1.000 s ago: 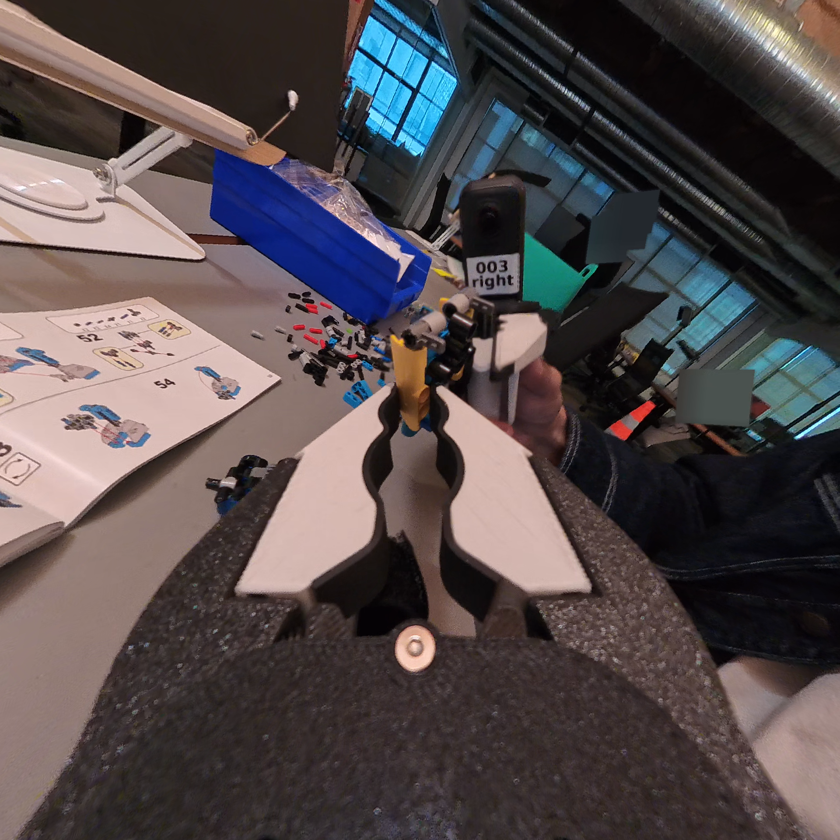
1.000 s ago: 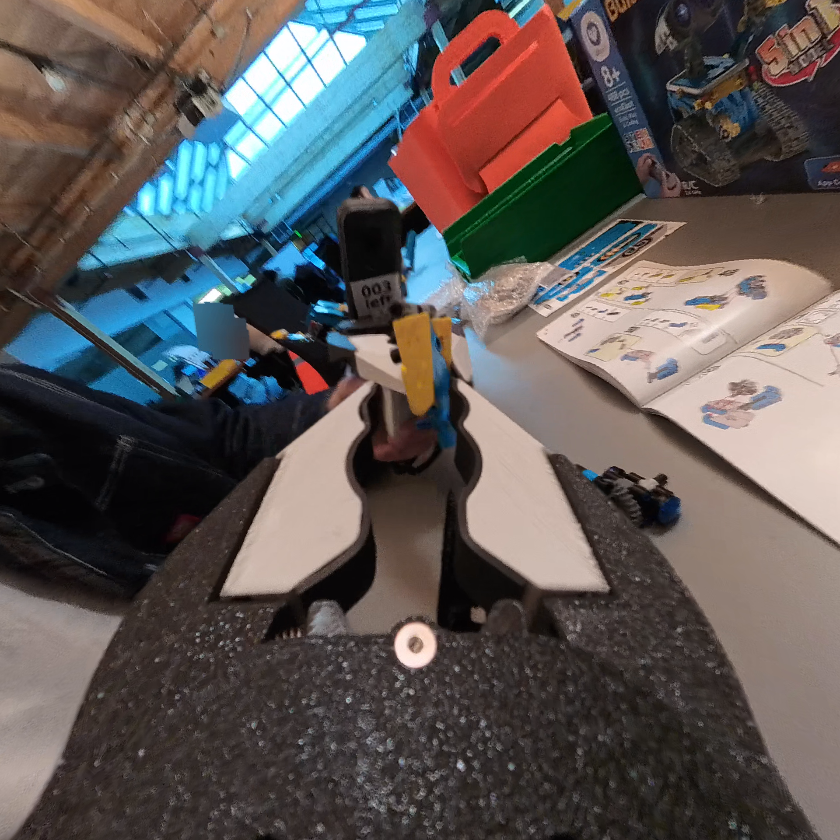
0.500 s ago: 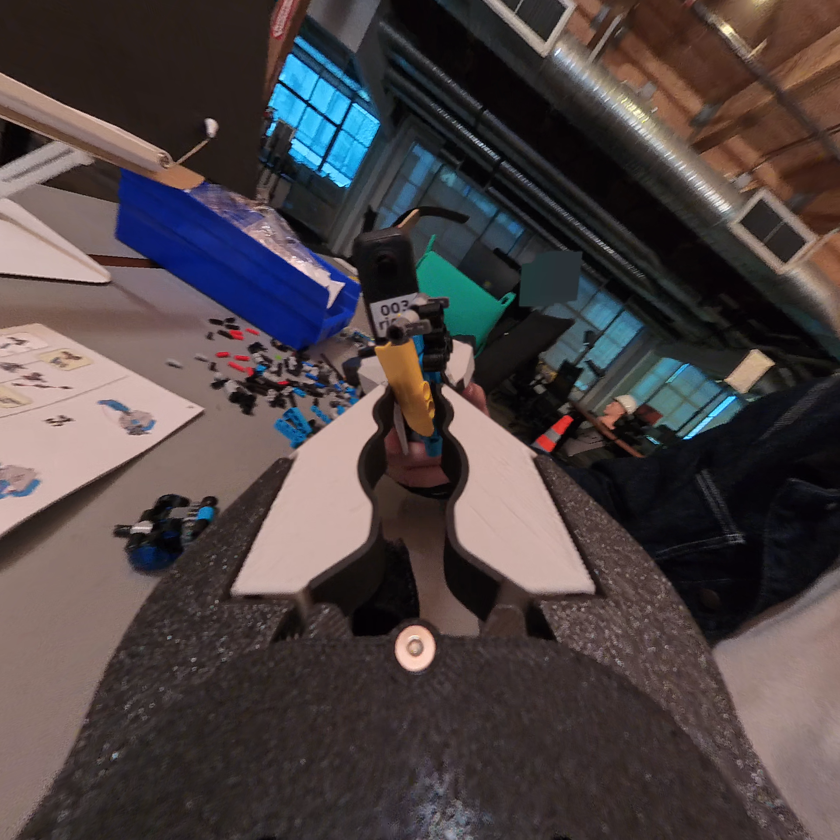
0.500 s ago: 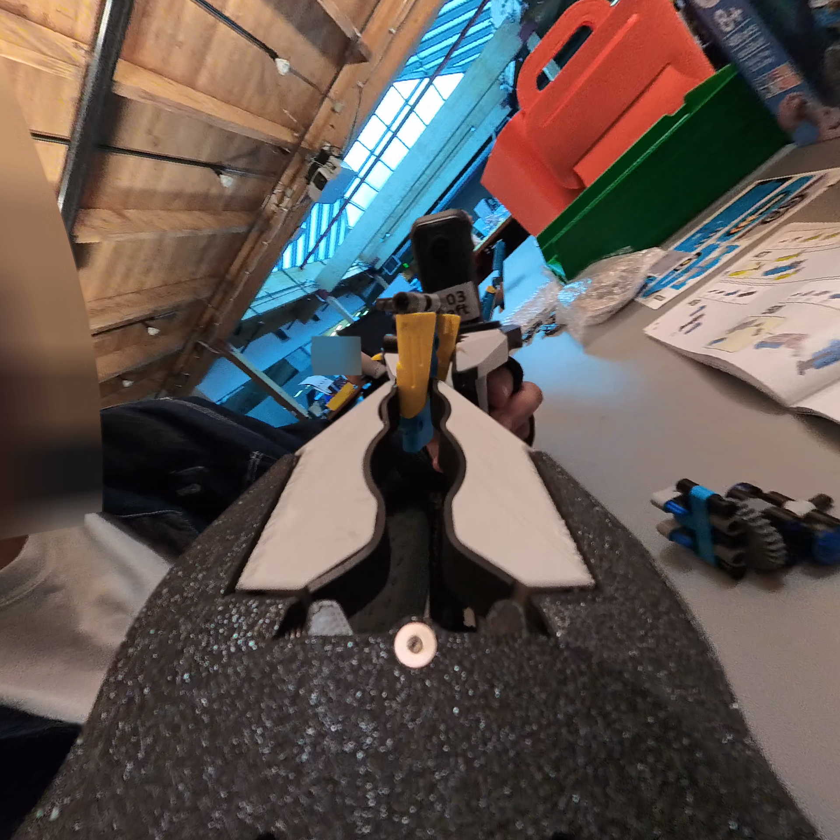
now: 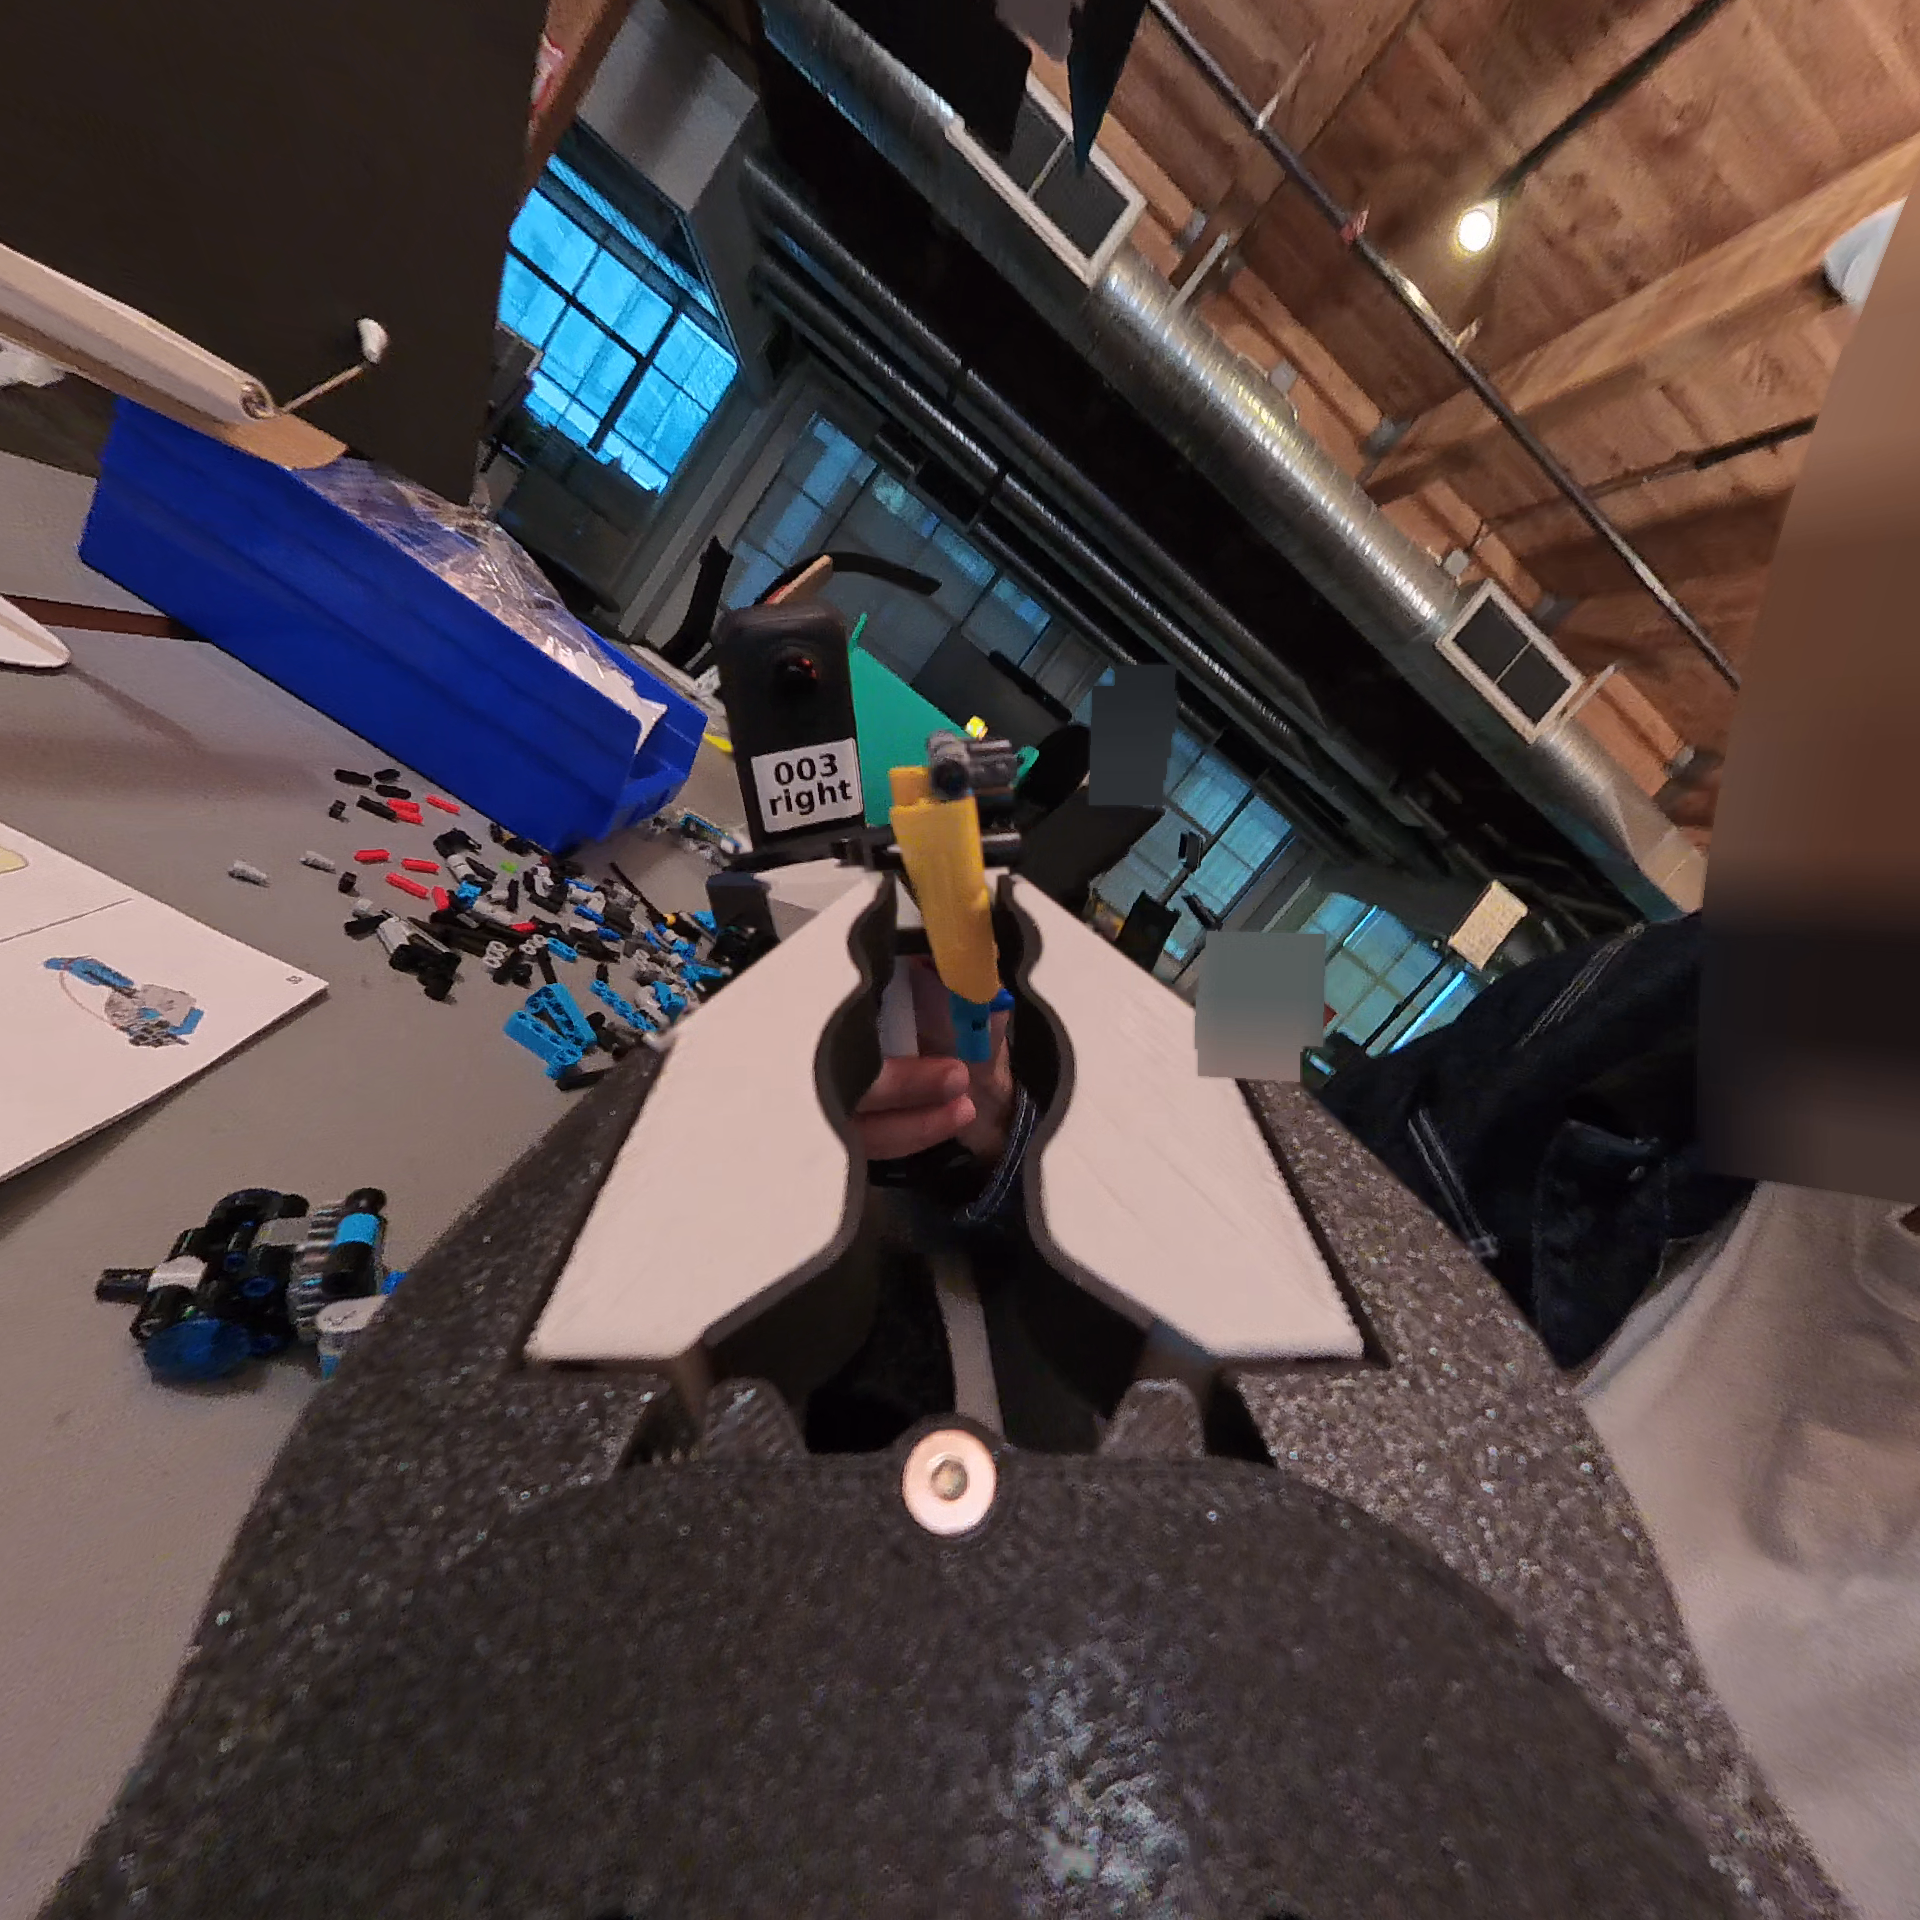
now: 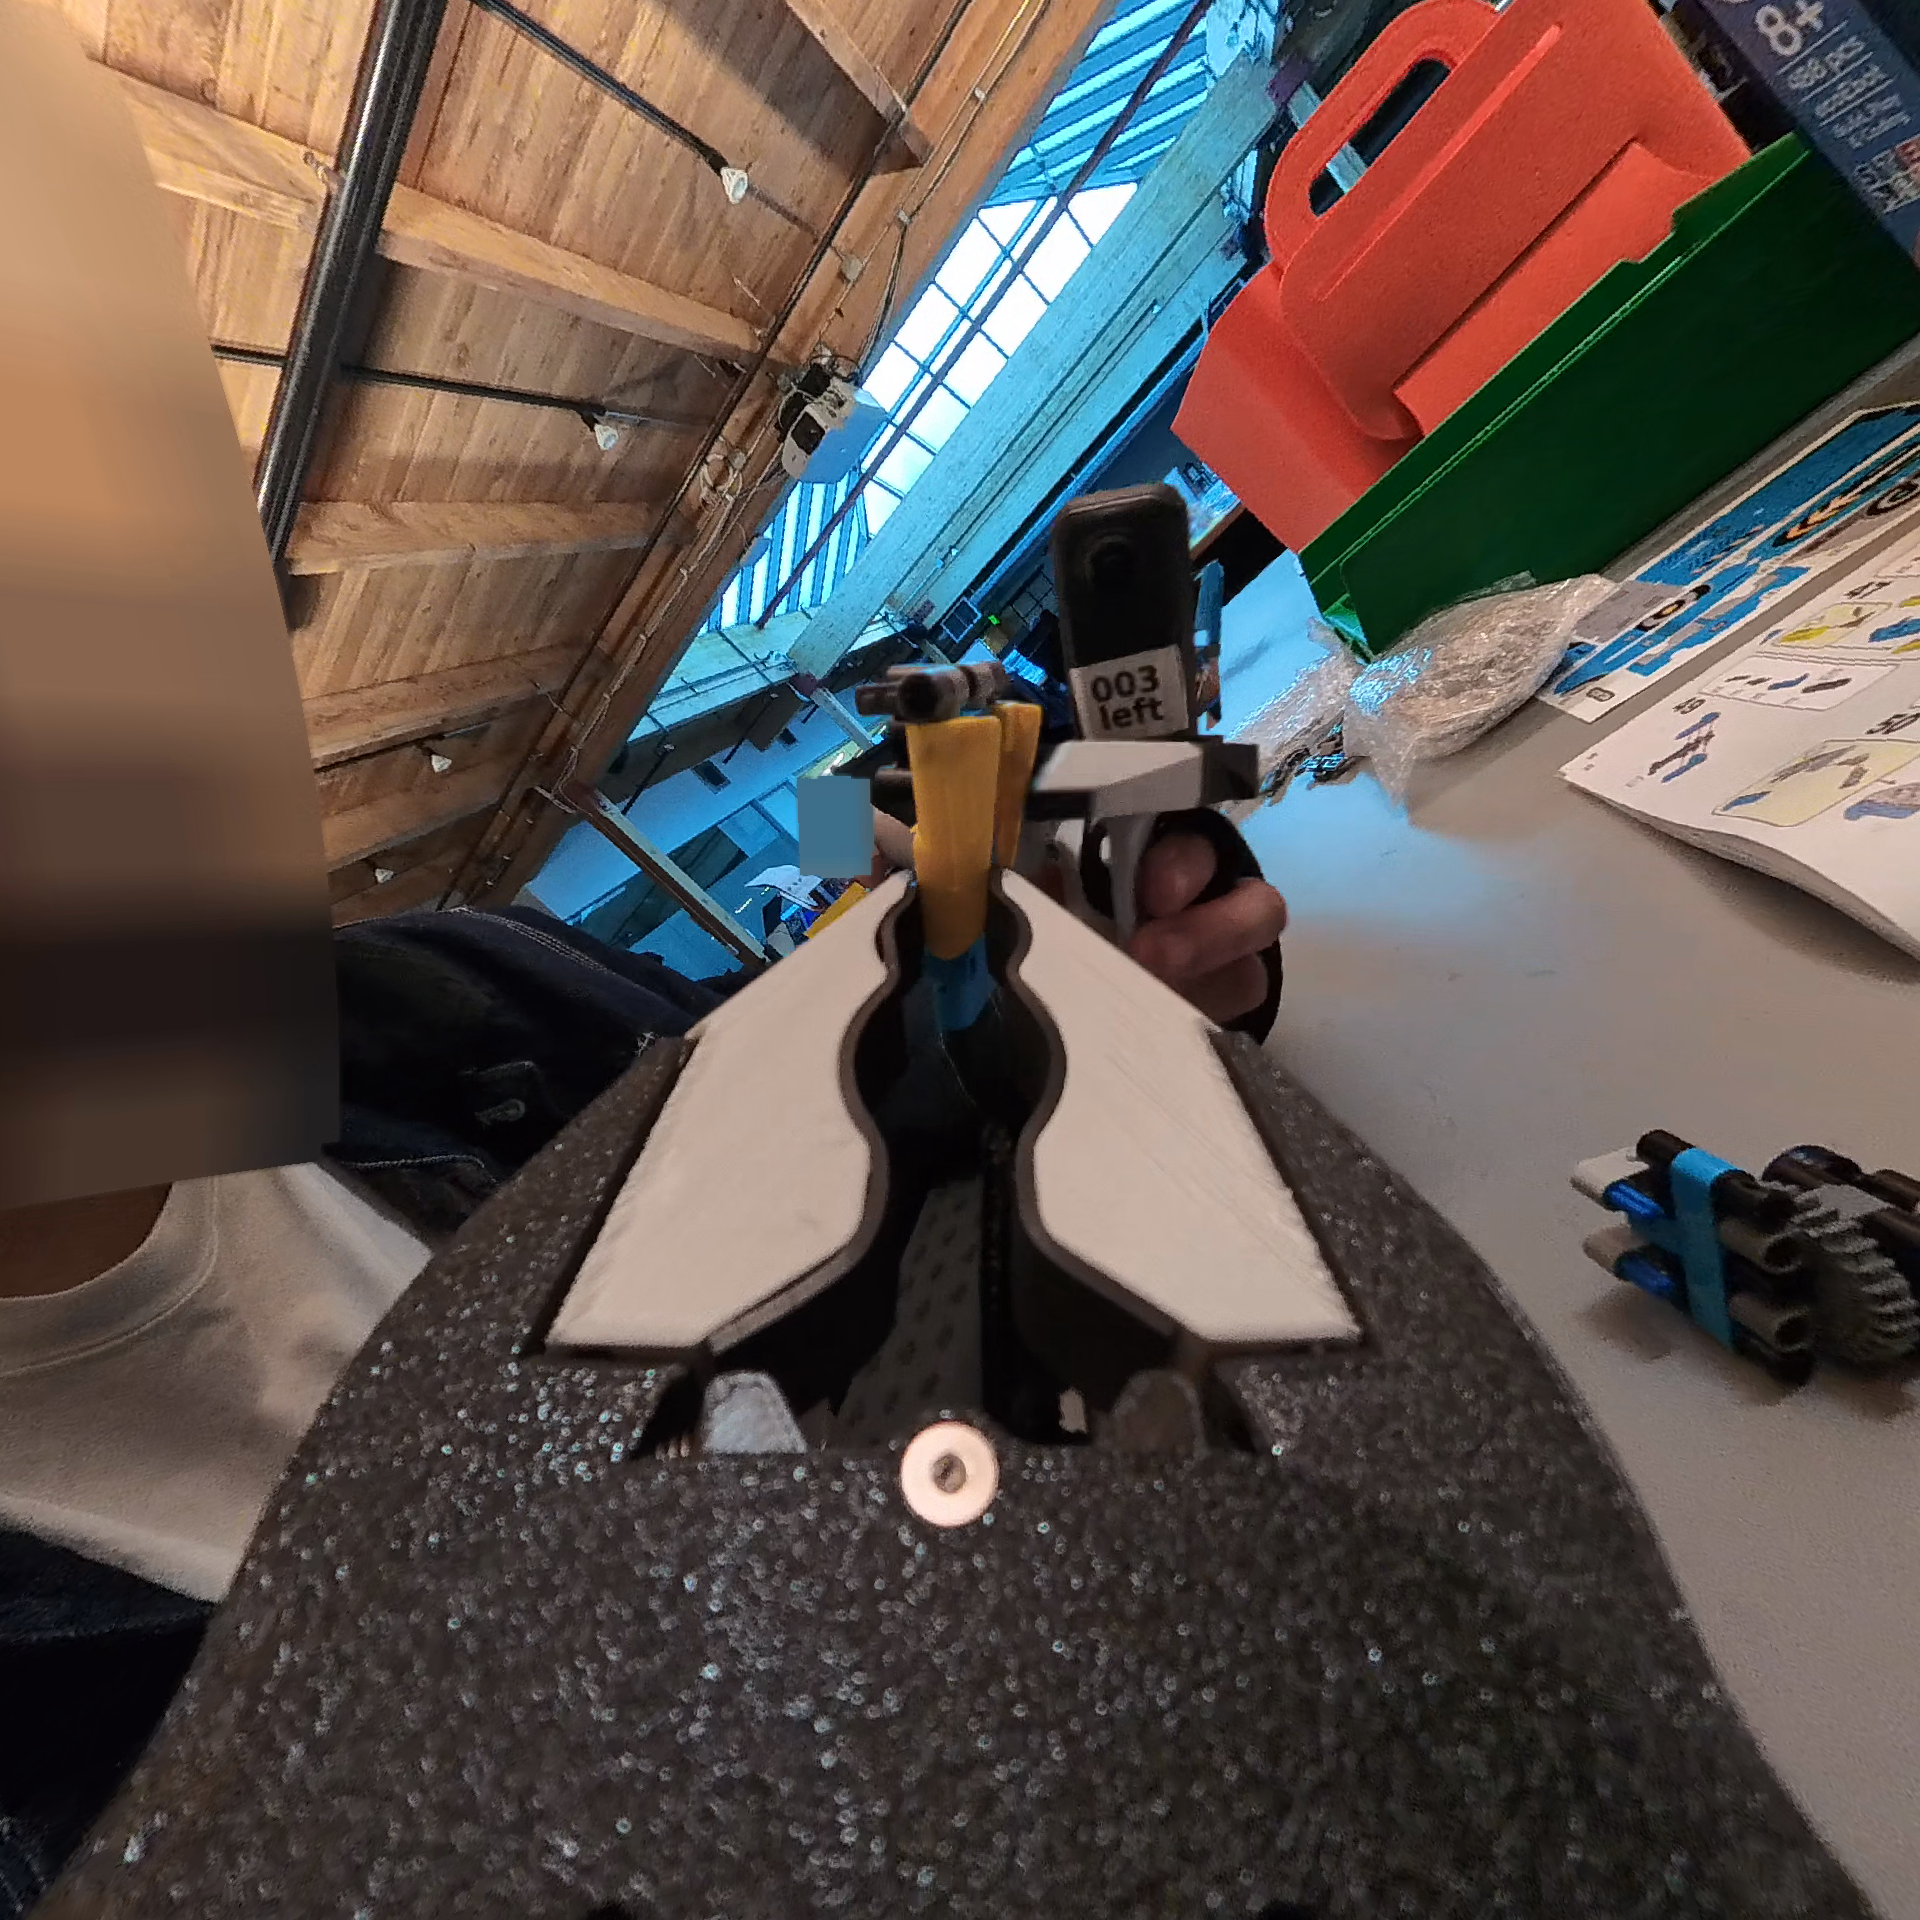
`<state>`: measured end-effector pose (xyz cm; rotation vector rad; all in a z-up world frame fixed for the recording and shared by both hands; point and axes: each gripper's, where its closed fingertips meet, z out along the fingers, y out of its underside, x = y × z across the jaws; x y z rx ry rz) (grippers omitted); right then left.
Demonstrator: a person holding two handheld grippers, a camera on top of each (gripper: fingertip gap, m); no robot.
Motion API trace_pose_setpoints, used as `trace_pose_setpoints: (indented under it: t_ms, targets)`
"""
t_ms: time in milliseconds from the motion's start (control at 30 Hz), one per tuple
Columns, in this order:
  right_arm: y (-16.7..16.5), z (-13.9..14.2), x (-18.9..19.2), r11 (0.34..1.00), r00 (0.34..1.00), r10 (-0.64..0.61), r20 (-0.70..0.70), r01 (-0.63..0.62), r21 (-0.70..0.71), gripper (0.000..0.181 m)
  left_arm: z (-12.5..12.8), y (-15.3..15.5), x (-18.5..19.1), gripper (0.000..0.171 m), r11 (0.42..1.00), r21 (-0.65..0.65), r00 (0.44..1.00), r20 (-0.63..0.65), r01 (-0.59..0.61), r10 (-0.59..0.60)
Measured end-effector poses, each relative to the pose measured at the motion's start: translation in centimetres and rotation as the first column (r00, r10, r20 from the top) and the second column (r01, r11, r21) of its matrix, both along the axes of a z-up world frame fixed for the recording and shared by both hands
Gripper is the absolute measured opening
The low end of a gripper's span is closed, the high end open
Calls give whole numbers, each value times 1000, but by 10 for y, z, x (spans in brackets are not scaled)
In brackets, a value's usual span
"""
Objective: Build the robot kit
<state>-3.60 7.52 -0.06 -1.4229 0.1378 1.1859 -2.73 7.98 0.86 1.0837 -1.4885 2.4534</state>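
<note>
We see both grippers pinching one yellow brick assembly (image 5: pixel 943 904) held above the table (image 5: pixel 187 727): left gripper (image 5: pixel 943 894) and right gripper (image 6: pixel 954 888) each clamp it at their tips. Its long axis stands nearly upright, grey pin end (image 6: pixel 940 691) topmost, blue end (image 6: pixel 961 987) lowest.

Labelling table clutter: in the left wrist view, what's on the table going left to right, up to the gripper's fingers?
Open instruction booklet → small black-and-blue brick assembly → blue bin → scattered loose brick pieces → left gripper, shut on the yellow brick assembly.
</note>
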Motion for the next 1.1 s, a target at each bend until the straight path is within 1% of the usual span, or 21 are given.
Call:
trace_pose_setpoints:
  t_ms: [33, 100, 233, 300, 400, 533, 600, 667, 733, 767, 800, 900, 1000, 1067, 1100]
  targets:
    - [0, 0, 0, 1000, 1000, 5, -6, -5, 0, 11, 0, -1, 0, 15, 1000, 16, 1000, 9, -6, 6]
    - [-1, 1, 0, 1000, 1000, 14, -20, -14, 0, 10, 0, -2, -1, 14, 999, 40, 1000, 25, -17, 16]
    - [0, -1, 4, 1000, 998, 8, -63, -9, -15, 11, -2, -2, 1, 13, 982, 150, 989, 110, -117, 101]
    - [0, 0, 2, 1000, 998, 15, -61, -15, -8, 11, -1, -3, 0, 13, 987, 131, 992, 97, -97, 85]
    - [1, -1, 3, 1000, 1000, -7, -26, 6, -22, 11, -3, -1, 2, 13, 992, 105, 996, 59, -73, 67]
    - [1, -1, 5, 1000, 998, -11, -69, 10, -25, 10, -3, -1, 4, 13, 979, 154, 988, 105, -133, 117]
    - [1, 0, 4, 1000, 997, -8, -78, 6, -19, 10, -2, -1, 3, 14, 978, 159, 987, 110, -135, 118]
    - [2, -1, 4, 1000, 999, -22, -40, 21, -22, 11, -2, -1, 3, 13, 985, 134, 992, 83, -108, 97]
    - [1, -2, 5, 998, 998, -51, 33, 52, -25, 13, -4, -1, 3, 12, 992, 101, 996, 46, -76, 72]
    - [0, -1, 8, 997, 995, -73, 72, 74, -21, 25, -5, -2, 2, 12, 994, 89, 998, 31, -57, 54]
    - [-2, 2, 12, 995, 990, -101, 99, 102, -3, 31, -5, -3, 2, 12, 996, 77, 999, 19, -40, 39]
    - [-7, 11, 23, 982, 970, -186, 154, 180, 55, 32, -7, -4, 3, 12, 999, 46, 1000, -9, -21, 21]
    - [0, 5, 16, 983, 967, -183, 177, 180, 37, 35, -9, -5, 5, 12, 999, 35, 999, -22, -25, 26]
    - [5, 2, 15, 981, 965, -196, 172, 195, 26, 25, -12, -7, 6, 12, 999, 37, 999, -33, -21, 22]
    - [6, 3, 16, 979, 967, -204, 154, 201, 32, 23, -14, -9, 6, 12, 999, 40, 999, -36, -20, 21]
